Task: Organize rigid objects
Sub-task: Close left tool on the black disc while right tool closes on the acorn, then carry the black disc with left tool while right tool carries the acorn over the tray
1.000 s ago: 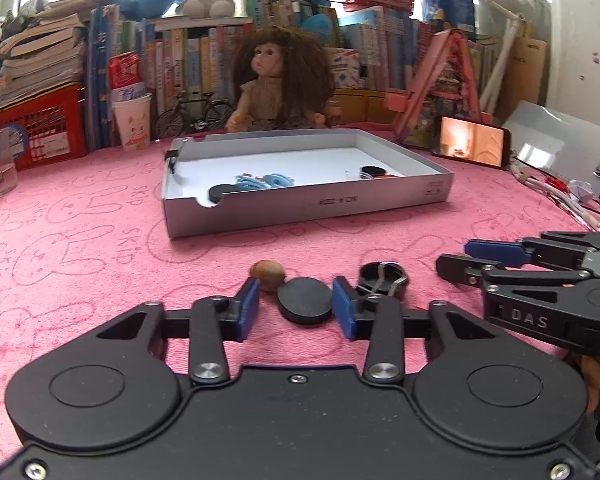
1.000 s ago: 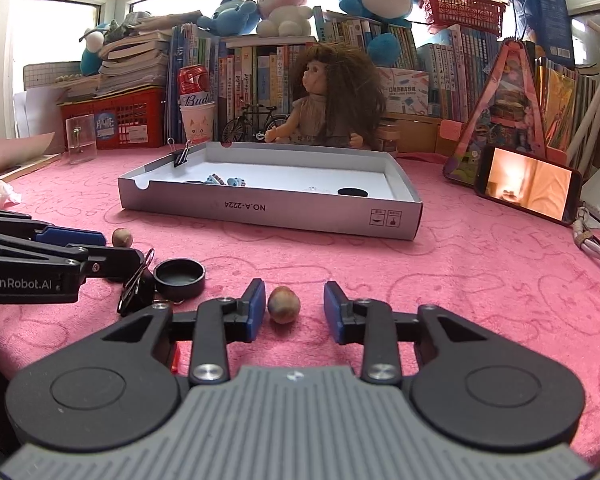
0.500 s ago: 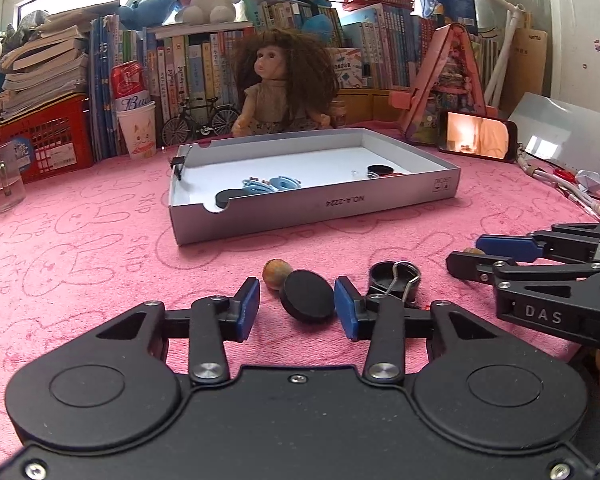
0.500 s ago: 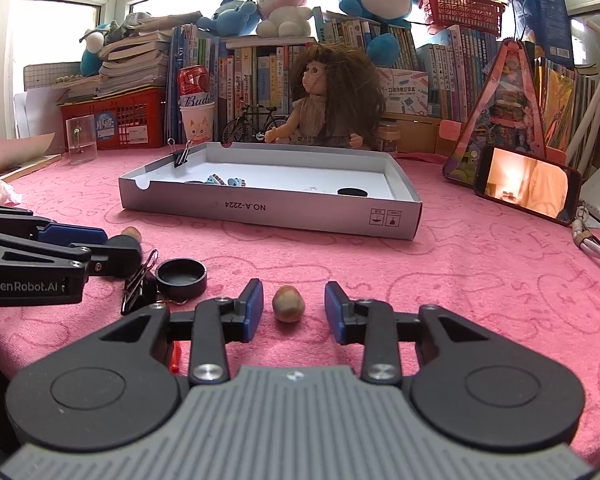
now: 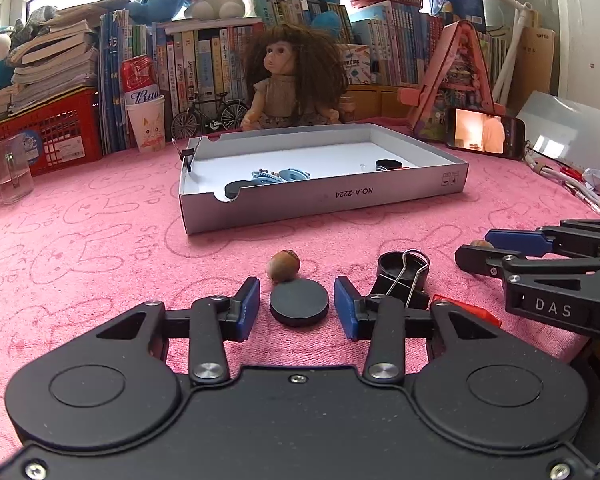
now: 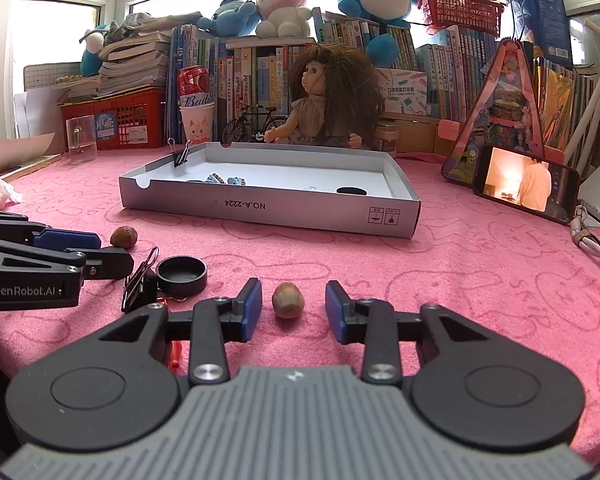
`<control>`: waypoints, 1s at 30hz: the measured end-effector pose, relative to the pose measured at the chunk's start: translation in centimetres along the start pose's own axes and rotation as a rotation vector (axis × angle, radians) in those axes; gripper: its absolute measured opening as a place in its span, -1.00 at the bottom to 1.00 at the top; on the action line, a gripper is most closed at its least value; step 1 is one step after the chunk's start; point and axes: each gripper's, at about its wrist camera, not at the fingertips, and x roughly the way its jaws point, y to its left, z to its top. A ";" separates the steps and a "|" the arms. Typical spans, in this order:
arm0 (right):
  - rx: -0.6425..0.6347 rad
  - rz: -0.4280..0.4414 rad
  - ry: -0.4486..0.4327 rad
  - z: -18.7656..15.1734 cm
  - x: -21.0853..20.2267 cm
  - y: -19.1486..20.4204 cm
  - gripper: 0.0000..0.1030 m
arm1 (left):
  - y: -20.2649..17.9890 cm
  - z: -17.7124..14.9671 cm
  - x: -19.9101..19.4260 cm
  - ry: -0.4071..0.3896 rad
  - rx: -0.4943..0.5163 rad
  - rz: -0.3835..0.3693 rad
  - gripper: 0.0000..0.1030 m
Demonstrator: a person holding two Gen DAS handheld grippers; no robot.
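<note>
Blue-padded left hand-held gripper (image 5: pixel 296 307) low over the pink cloth, jaws apart, straddling a flat black disc (image 5: pixel 299 306) without pressing on it; not yet gripped. Just beyond the disc, toward the box: a brown nut (image 5: pixel 283 266), loose on the cloth. Beside the disc on the right: a black cap (image 5: pixel 396 264), open side up, and a black binder clip (image 5: pixel 404 288) leaning against it, a red piece (image 5: pixel 466 312) just past the clip.

Right hand-held gripper (image 6: pixel 293 308) likewise released, jaws apart either side of a second brown nut (image 6: pixel 287 300), pads clear of it.

Grey cardboard box (image 5: pixel 324 204) farther back on the table, serving as the landmark: inside it already some light-blue pieces (image 5: pixel 278 175), a black disc near the front-left notch and another black round piece toward the right end; a binder clip clamped on its left rim.

Judged partly done: several things in the box, at least six left in front of it, two of them lined up for pickup.
</note>
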 end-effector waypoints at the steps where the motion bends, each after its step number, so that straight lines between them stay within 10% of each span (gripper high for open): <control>1: 0.000 0.000 0.000 0.0 -0.1 0.0 0.01 | 0.0 0.0 0.0 0.001 -0.006 -0.002 -0.29; 11: -0.011 0.021 0.005 0.2 -0.3 0.7 -0.59 | -0.2 0.5 -0.5 -0.029 -0.016 -0.002 -0.43; 30: 0.022 -0.005 -0.036 2.1 0.1 -0.6 -0.59 | 0.5 3.1 -0.1 -0.067 -0.056 0.002 -0.43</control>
